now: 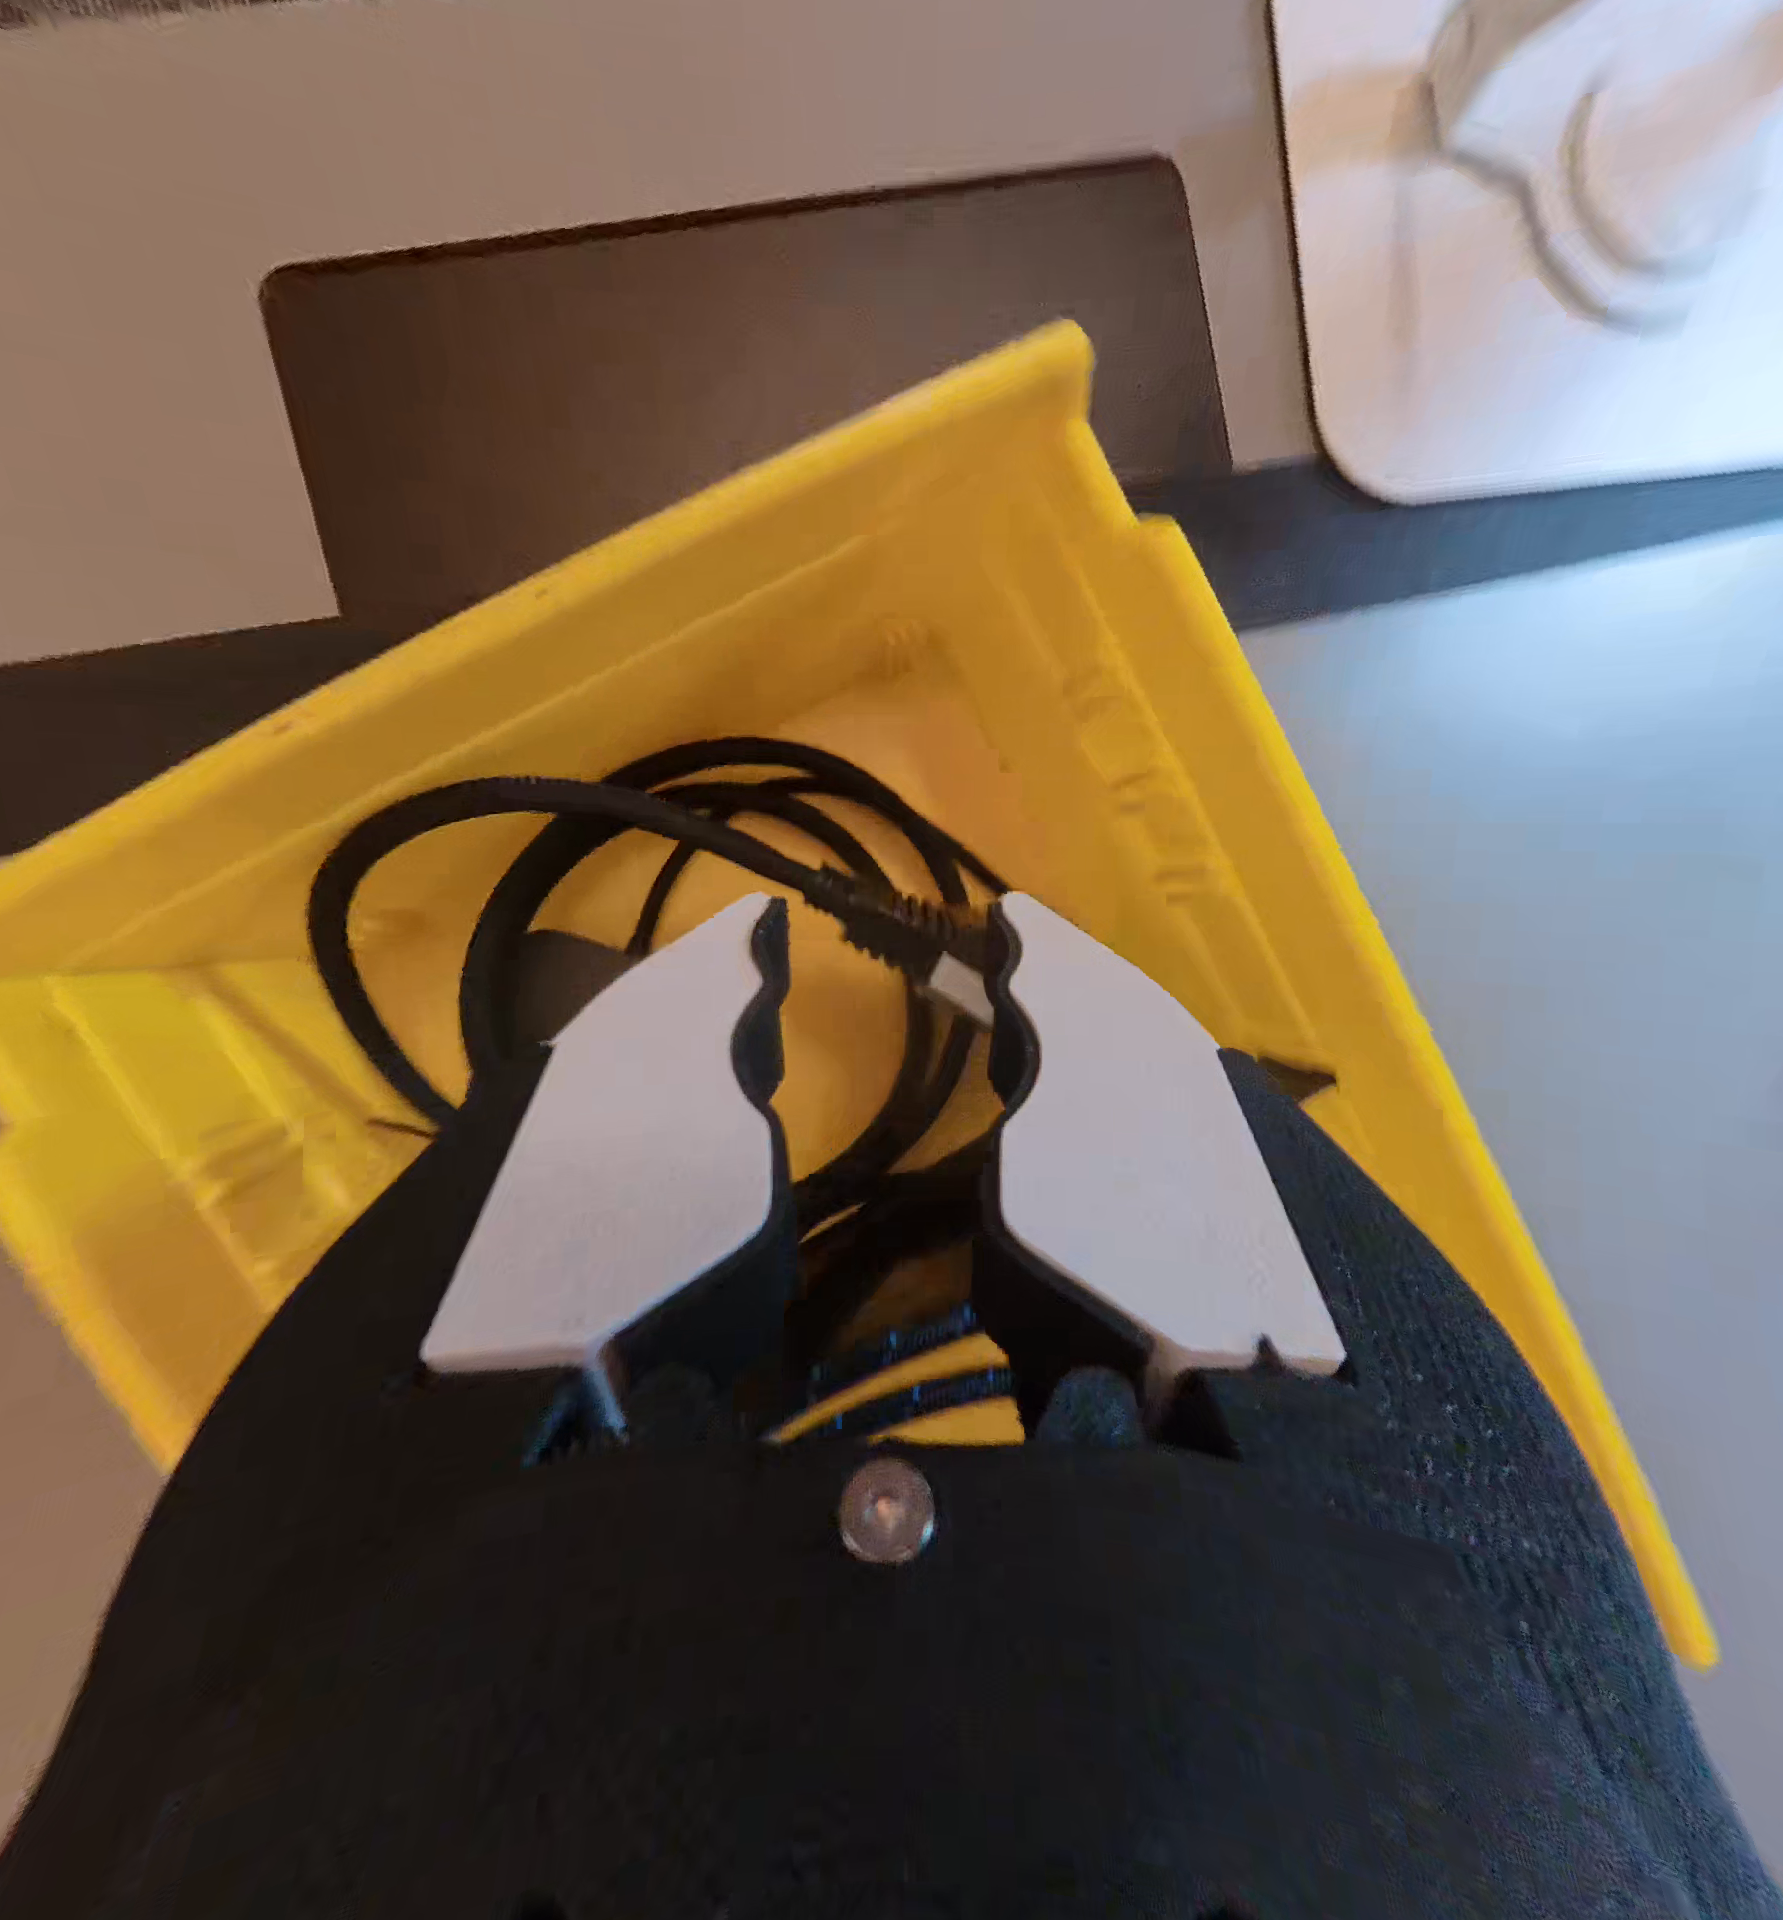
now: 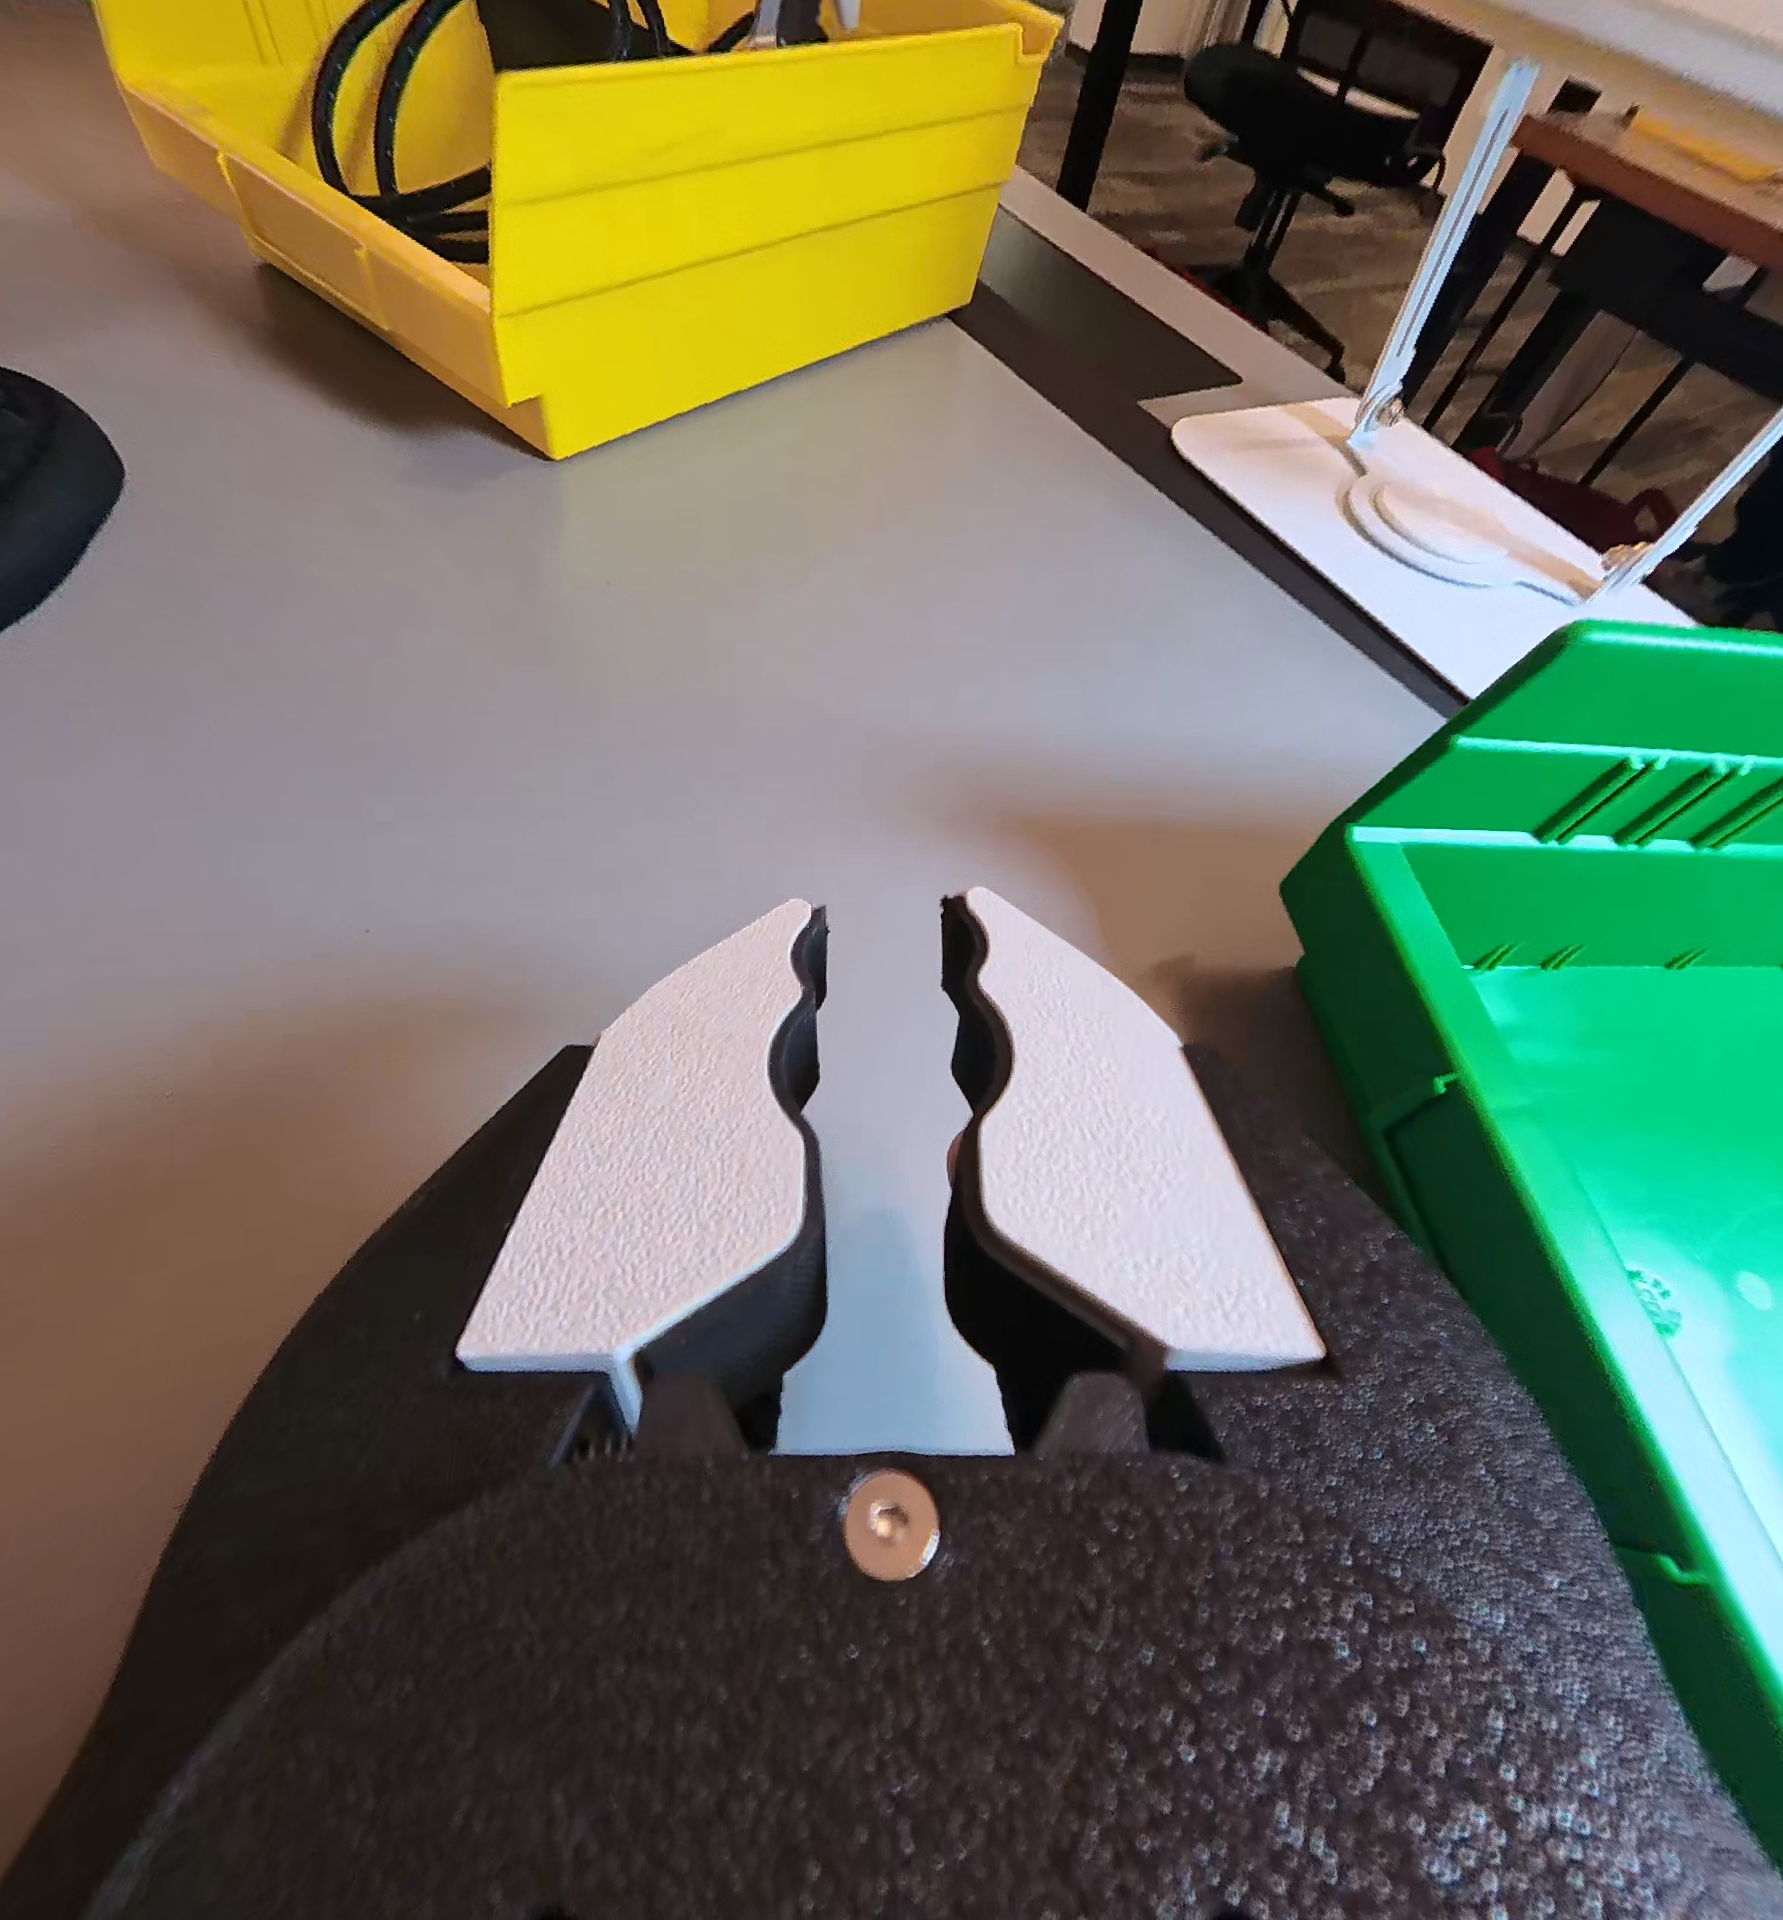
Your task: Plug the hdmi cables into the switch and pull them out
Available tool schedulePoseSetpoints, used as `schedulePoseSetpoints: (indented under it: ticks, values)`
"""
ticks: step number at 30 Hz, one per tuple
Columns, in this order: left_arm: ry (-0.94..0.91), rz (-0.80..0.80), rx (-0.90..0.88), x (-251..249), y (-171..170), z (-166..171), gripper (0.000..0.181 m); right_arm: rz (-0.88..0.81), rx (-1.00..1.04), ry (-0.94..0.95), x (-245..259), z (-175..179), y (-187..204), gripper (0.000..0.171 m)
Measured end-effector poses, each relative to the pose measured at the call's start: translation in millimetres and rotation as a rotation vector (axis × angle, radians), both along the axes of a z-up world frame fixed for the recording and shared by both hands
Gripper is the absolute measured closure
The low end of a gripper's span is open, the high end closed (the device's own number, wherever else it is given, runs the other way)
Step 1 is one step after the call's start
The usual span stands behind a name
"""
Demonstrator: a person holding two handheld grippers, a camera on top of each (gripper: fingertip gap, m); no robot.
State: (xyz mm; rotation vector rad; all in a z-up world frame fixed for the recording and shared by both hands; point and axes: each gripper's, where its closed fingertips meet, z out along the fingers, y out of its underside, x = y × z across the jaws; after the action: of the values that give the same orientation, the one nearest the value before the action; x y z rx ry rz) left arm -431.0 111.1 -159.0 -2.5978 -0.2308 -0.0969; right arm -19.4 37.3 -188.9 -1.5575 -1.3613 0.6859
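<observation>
My left gripper (image 1: 887, 914) is open, reaching down into a yellow bin (image 1: 658, 582). Coiled black cables (image 1: 399, 862) lie in the bin. One cable's plug (image 1: 954, 982), with a silver tip and ribbed black collar, lies between the jaws against the right fingertip. My right gripper (image 2: 885, 914) is open and empty, low over the grey table (image 2: 554, 727). The yellow bin (image 2: 741, 208) with the cables (image 2: 347, 135) stands at the far end of the table in the right wrist view. No switch shows in either view.
An empty green bin (image 2: 1552, 748) stands close to the right of my right gripper. A white lamp base (image 2: 1282, 468) sits at the table's far right edge, also seen in the left wrist view (image 1: 1541, 260). A black rounded pad (image 2: 4, 499) lies at the left.
</observation>
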Motion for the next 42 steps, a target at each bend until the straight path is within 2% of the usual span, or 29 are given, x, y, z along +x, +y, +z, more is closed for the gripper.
schedulePoseSetpoints:
  ticks: [2,5,9,16,22,24,26,29,33,39,42]
  values:
    - [-0.064,0.053,0.020,-7,11,-7,0.145,0.002,-0.024,-0.007,-1,-4,0,0.150]
    - [-0.057,0.065,-0.054,-18,15,-31,0.144,0.011,-0.040,-0.013,-3,-6,-1,0.150]
    - [-0.073,0.074,-0.091,-25,17,-43,0.153,0.023,-0.069,-0.007,-4,-7,-2,0.150]
    - [-0.020,0.069,-0.087,-32,7,-21,0.146,0.023,-0.106,0.010,-3,-5,-4,0.150]
    - [-0.098,0.112,-0.126,-22,2,-48,0.131,0.016,-0.129,0.024,0,-3,-5,0.150]
    - [-0.100,0.105,-0.122,-19,8,-48,0.139,0.014,-0.136,0.027,0,-2,-4,0.150]
    - [-0.074,0.092,-0.130,-18,12,-48,0.154,0.016,-0.143,0.027,0,-2,-4,0.150]
    - [-0.047,0.013,-0.133,-11,16,-45,0.158,0.009,-0.134,0.018,3,-3,-2,0.150]
    - [-0.004,-0.083,-0.011,1,25,-1,0.163,0.007,-0.142,0.020,4,-3,-2,0.150]
    - [0.129,-0.263,0.204,31,11,114,0.174,0.032,-0.122,0.037,1,2,-8,0.150]
    - [0.201,-0.329,0.320,51,-5,170,0.174,0.045,-0.090,0.048,-1,7,-12,0.150]
